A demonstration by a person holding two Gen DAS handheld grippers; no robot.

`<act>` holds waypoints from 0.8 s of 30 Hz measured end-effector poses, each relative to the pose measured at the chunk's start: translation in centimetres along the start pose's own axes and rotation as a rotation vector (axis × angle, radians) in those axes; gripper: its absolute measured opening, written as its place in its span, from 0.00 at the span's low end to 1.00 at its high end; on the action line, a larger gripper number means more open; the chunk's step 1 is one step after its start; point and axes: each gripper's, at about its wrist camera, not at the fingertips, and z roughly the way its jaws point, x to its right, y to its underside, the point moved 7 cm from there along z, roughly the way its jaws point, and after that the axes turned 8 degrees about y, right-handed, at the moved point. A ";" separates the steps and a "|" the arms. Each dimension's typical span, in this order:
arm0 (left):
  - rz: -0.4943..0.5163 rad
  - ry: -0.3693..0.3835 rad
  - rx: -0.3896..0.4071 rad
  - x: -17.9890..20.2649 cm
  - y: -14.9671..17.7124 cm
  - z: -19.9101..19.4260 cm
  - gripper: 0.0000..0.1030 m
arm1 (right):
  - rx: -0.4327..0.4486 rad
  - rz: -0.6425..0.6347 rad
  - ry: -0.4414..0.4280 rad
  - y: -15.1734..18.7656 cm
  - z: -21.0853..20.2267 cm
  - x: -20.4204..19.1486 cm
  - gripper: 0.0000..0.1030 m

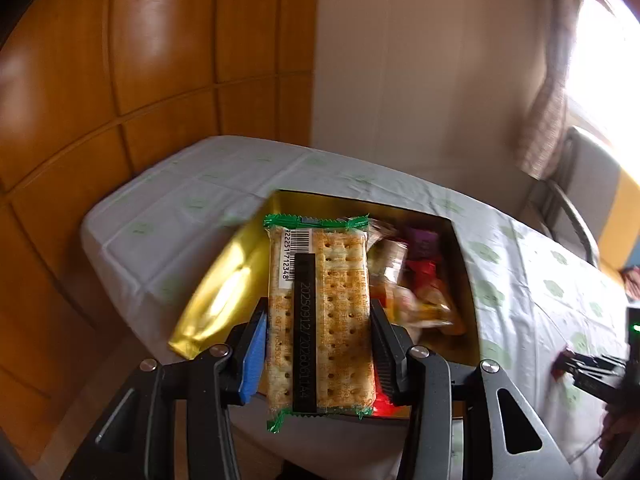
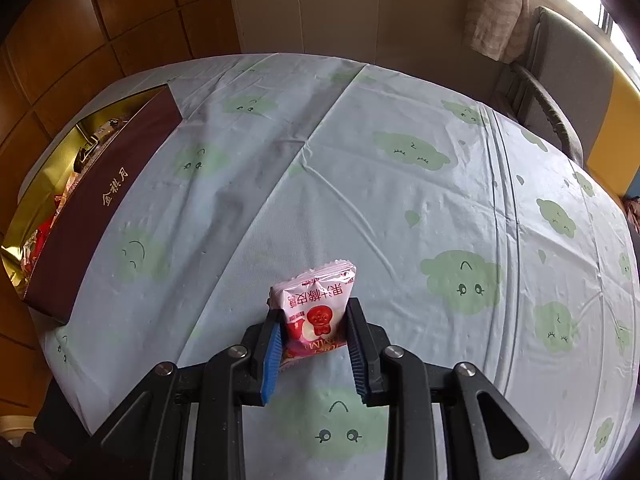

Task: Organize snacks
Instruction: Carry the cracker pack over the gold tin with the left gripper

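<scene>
My left gripper [image 1: 320,328] is shut on a cracker pack [image 1: 320,312] with green ends and holds it above a gold-lined box [image 1: 224,288]. Several wrapped snacks [image 1: 416,280] lie in the box's right half. My right gripper [image 2: 314,320] is closed on a pink and red gummy packet [image 2: 316,304] low over the tablecloth. In the right wrist view the same box [image 2: 104,208] shows at the left, with a dark red outer wall and gold lettering. The right gripper also shows in the left wrist view [image 1: 580,368] at the right edge.
A pale tablecloth [image 2: 400,200] with green cloud faces covers the table. A chair [image 2: 560,92] with a draped cloth stands at the far right by a window. Wooden panelling [image 1: 120,80] is behind the table's left side.
</scene>
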 end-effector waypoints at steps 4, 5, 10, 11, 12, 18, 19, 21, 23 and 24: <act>-0.038 -0.048 0.012 -2.6 0.0 -0.7 0.45 | 0.006 -0.002 0.004 0.1 -0.1 0.0 0.29; -0.049 -0.062 0.016 -3.3 0.0 -0.9 0.45 | 0.006 0.000 0.004 0.1 -0.1 0.0 0.29; -0.082 -0.100 0.024 -5.5 0.3 -1.5 0.45 | 0.011 -0.005 0.015 0.1 -0.1 -0.1 0.29; -0.088 -0.107 0.026 -5.9 0.4 -1.6 0.45 | 0.009 -0.006 0.017 0.1 -0.1 -0.1 0.29; -0.093 -0.112 0.028 -6.2 0.4 -1.7 0.45 | 0.010 -0.008 0.020 0.1 -0.2 -0.1 0.29; -0.112 -0.125 0.039 -7.1 0.4 -2.1 0.45 | 0.014 -0.012 0.031 0.1 -0.1 -0.2 0.29; -0.114 -0.126 0.040 -7.1 0.4 -2.1 0.45 | 0.015 -0.013 0.031 0.1 -0.1 -0.2 0.29; -0.114 -0.127 0.040 -7.3 0.3 -2.2 0.45 | 0.016 -0.010 0.031 0.1 -0.1 -0.2 0.29; -0.115 -0.127 0.039 -7.4 0.4 -2.2 0.45 | 0.013 -0.013 0.033 0.1 -0.1 -0.1 0.29; -0.115 -0.127 0.037 -7.4 0.4 -2.2 0.45 | 0.014 -0.013 0.033 0.1 -0.1 -0.1 0.29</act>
